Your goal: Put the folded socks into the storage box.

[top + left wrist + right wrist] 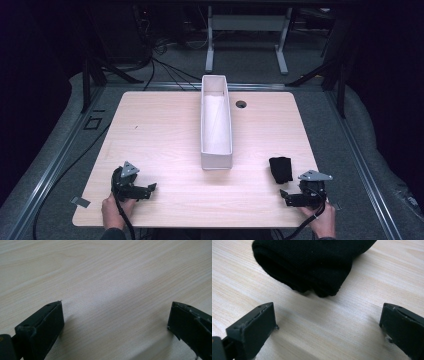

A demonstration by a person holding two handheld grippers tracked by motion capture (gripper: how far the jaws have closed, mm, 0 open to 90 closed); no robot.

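Lying near the table's (165,130) right front edge, a folded black cloth (281,169) is seen just ahead of the right gripper (292,197), jaws spread. Left gripper (145,190) (jaws also spread) is held over bare wood. A long white bin (216,150) at centre appears empty.

No readable text, label, brand, number or sign appears on anything here.
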